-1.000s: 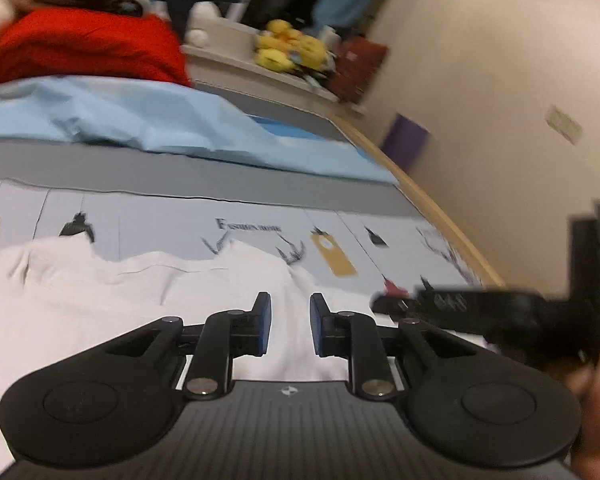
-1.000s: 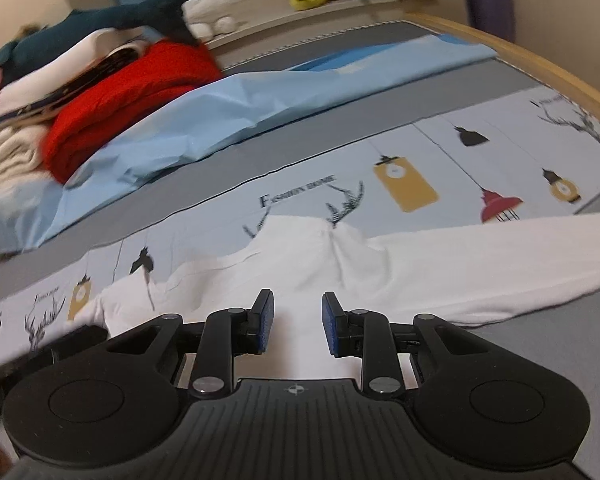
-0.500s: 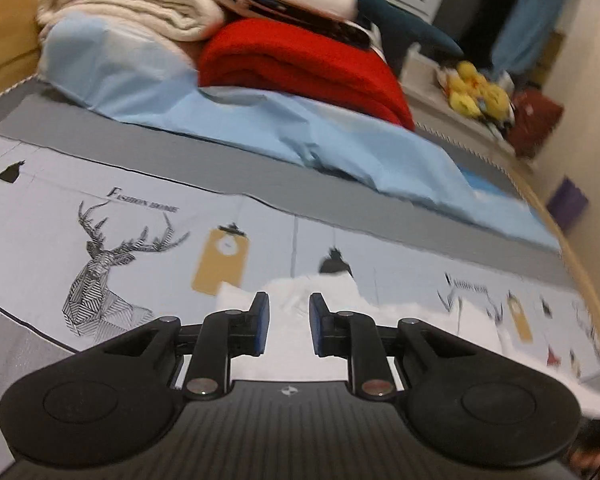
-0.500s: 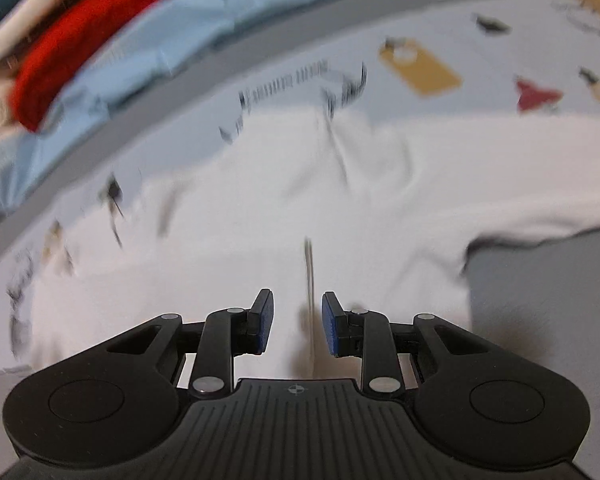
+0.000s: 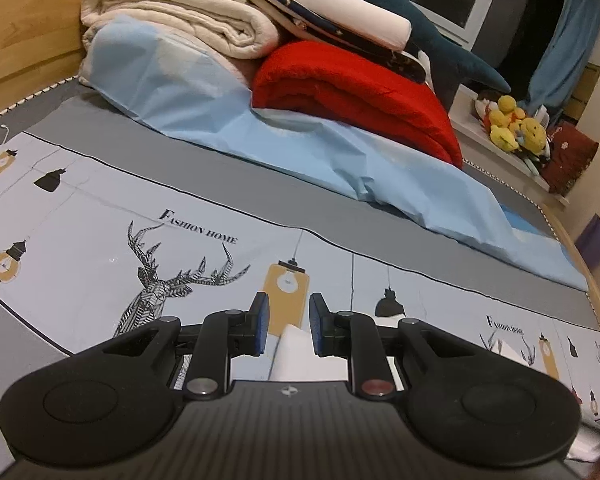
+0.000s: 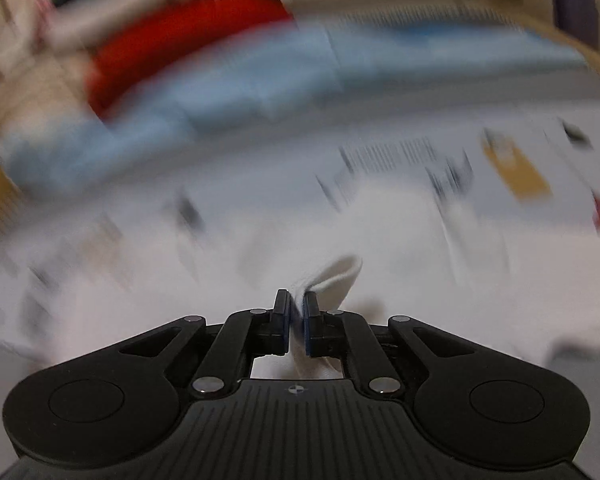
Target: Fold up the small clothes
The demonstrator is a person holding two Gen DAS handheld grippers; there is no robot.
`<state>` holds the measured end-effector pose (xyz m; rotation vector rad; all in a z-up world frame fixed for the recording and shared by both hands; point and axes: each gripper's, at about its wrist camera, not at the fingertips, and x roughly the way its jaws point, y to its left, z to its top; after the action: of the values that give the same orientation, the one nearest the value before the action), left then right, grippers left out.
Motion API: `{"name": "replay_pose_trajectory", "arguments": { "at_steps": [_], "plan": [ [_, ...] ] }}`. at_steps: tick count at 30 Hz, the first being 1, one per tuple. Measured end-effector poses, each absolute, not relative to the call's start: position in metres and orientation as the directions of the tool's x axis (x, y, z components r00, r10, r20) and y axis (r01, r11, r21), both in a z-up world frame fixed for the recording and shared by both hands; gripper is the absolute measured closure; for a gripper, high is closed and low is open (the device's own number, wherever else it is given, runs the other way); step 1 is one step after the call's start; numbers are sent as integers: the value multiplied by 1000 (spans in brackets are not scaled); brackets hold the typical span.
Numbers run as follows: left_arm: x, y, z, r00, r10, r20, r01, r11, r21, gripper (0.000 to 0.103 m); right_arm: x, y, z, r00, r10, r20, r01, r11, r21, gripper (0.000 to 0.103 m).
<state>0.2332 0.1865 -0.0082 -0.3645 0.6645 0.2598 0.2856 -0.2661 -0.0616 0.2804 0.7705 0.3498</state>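
A white garment (image 6: 380, 232) lies spread on the printed bedsheet (image 5: 100, 232); the right wrist view is heavily blurred. My right gripper (image 6: 296, 304) sits low on it, its jaws closing on a raised fold (image 6: 336, 276) of the white cloth pinched between the pads. In the left wrist view only one end of the garment (image 5: 304, 354) shows, lying below and between the fingers. My left gripper (image 5: 287, 320) hovers over that end with a clear gap between its blue pads, which press on nothing.
At the back of the bed are a light blue sheet (image 5: 300, 152), a folded red blanket (image 5: 352, 92), cream blankets (image 5: 180, 16) and a dark shark plush (image 5: 440, 40). Yellow plush toys (image 5: 512, 128) sit on a ledge at right. A wooden bed frame (image 5: 20, 40) rises at left.
The left gripper swung left along the bed, from over the garment's middle to its end. The right gripper dropped onto the cloth and shut on a fold of it.
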Motion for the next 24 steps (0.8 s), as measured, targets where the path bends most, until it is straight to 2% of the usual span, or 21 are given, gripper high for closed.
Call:
{"name": "replay_pose_trajectory", "arguments": {
  "at_steps": [2,3,4,6,8,13,18,24],
  "plan": [
    [234,188,-9,757,120,-642,-349,905,-242,81,278,-288,-23,744,464,-481,-261,864,430,97],
    [235,187,-11,755,118,-645,-346,907,-240,81,276,-301,-12,778,448,-441,-265,870,417,97],
    [237,186,-12,752,114,-649,-341,910,-236,81,281,-316,-13,796,380,-471,-208,902,377,97],
    [241,182,-15,748,110,-655,-331,917,-224,81,301,-354,-47,742,200,-640,20,947,320,97],
    [247,179,-20,741,107,-663,-325,921,-214,81,308,-385,-77,680,118,-724,161,939,305,97],
    [262,165,-34,721,69,-689,-310,922,-232,81,312,-400,-82,705,122,-698,96,960,264,97],
    [283,143,-60,676,-38,-736,-259,923,-286,80,324,-406,-89,684,126,-718,123,951,284,97],
    [314,119,-96,636,-105,-764,-239,915,-325,75,317,-400,-86,685,140,-715,95,956,278,97]
  ]
}}
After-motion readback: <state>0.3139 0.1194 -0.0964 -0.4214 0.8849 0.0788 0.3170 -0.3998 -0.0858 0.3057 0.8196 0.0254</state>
